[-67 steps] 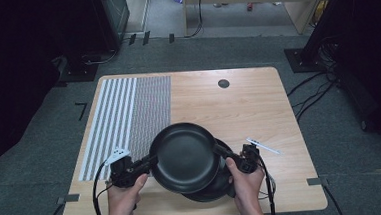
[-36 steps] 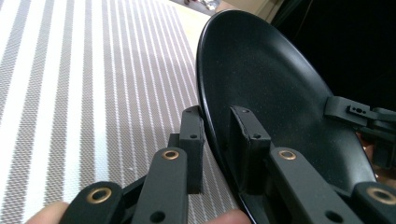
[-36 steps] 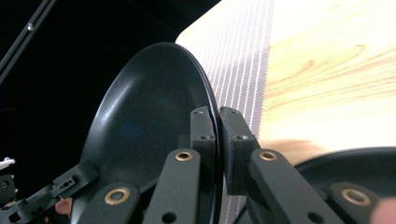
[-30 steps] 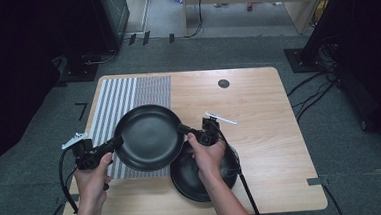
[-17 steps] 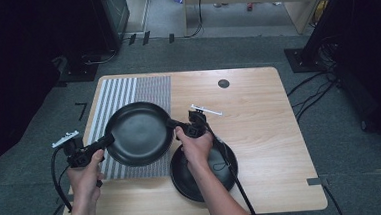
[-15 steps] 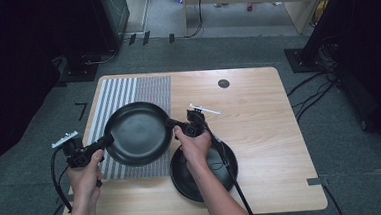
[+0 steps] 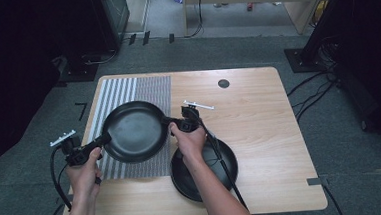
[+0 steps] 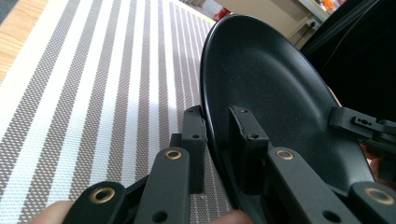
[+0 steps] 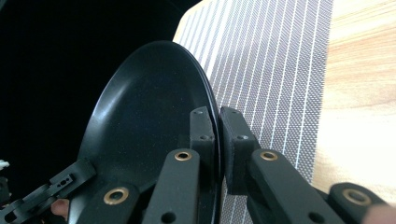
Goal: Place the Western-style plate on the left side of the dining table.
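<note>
A shallow black plate (image 7: 135,131) hangs over the striped placemat (image 7: 127,91), held by its rim from both sides. My left gripper (image 7: 105,139) is shut on the plate's left rim. In the left gripper view its jaws clamp the edge (image 8: 217,140) of the plate (image 8: 280,93), with the placemat (image 8: 93,93) below. My right gripper (image 7: 172,122) is shut on the opposite rim. The right gripper view shows the same pinch (image 9: 218,135) on the plate (image 9: 149,121), with the placemat (image 9: 280,56) beyond it. A second black plate (image 7: 231,167) lies on the table under the right forearm.
The wooden table (image 7: 258,108) has a small black round grommet (image 7: 223,83) near its far edge. Cables trail from both grippers over the front edge. Dark carpet and black equipment surround the table.
Both grippers have carried the held plate from above the second plate at the front centre leftward and away, over the placemat. In the last half second it barely moved.
</note>
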`<move>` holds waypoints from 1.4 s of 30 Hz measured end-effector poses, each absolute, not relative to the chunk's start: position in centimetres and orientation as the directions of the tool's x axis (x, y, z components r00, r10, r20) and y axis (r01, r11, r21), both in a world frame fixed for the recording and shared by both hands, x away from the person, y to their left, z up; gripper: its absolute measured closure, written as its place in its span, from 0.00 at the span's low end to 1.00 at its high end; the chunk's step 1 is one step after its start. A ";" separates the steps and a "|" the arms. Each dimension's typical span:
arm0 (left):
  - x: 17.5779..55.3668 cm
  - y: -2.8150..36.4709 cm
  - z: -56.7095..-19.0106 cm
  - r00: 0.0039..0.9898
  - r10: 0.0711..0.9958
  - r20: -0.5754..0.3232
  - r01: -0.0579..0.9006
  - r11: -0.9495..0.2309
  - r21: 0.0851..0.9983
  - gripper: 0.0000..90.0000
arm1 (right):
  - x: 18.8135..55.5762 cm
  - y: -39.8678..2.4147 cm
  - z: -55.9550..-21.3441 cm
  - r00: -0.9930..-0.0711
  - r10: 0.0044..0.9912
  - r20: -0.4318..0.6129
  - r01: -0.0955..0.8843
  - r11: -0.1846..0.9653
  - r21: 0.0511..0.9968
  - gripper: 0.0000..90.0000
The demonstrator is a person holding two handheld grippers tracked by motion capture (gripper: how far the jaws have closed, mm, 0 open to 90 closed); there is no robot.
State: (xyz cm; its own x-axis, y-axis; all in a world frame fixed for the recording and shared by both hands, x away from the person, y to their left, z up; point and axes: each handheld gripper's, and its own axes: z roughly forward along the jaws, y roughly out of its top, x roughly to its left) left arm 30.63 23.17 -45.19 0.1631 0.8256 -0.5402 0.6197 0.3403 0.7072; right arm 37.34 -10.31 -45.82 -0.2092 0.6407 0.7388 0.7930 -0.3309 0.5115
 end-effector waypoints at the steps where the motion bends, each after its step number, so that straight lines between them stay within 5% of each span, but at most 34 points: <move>1: 30.8 23.2 -45.3 0.161 0.827 -0.539 0.620 0.340 0.707 0.87 | 37.6 -10.2 -45.9 -0.212 0.643 0.736 0.793 -0.327 0.515 0.95; 42: 39.8 25.8 -48.8 0.006 0.835 -0.550 0.681 0.399 0.613 0.88 | 45.4 -5.6 -49.7 -0.092 0.730 0.677 0.827 -0.322 0.460 0.92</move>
State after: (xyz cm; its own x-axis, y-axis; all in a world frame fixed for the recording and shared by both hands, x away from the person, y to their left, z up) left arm 39.83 25.85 -48.80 0.0060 0.8350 -0.5502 0.6813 0.3994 0.6135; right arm 45.40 -5.61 -49.73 -0.0925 0.7304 0.6768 0.8272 -0.3220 0.4605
